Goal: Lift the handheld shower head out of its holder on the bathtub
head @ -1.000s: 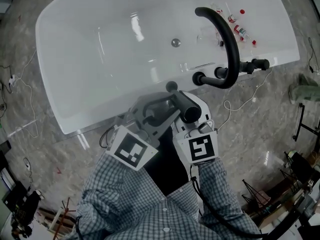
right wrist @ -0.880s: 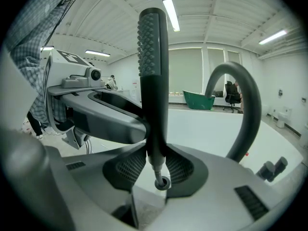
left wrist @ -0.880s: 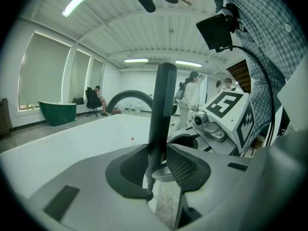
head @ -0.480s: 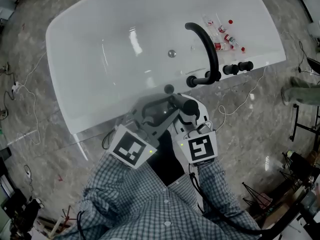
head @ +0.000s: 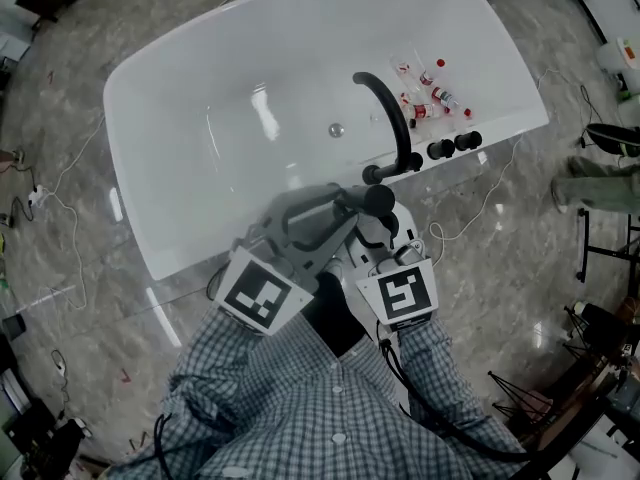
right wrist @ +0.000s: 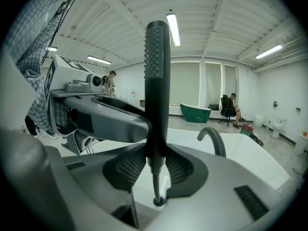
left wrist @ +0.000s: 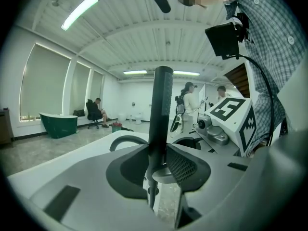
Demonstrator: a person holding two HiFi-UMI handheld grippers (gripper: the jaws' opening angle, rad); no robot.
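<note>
Shower head (right wrist: 156,81): upright, lifted clear above its holder (right wrist: 157,202).
Left gripper (left wrist: 161,162), right gripper (right wrist: 155,163): both pinch its handle.
Risk: if you pull higher, the hose (right wrist: 155,184) may go taut and tug the wand from your grip.

That shower head (right wrist: 156,81) looks matt black with a knobbly dotted face, tub (head: 200,138) is glossy smooth white, floor (head: 540,268) is polished stone, shirt (head: 300,408) is checked cloth.

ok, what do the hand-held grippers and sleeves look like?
The left hand-held gripper and right hand-held gripper are grey moulded shells with dark mesh-textured pads; each carries a white cube of black square markers. Checked shirt sleeves; black cable by the right.
</note>
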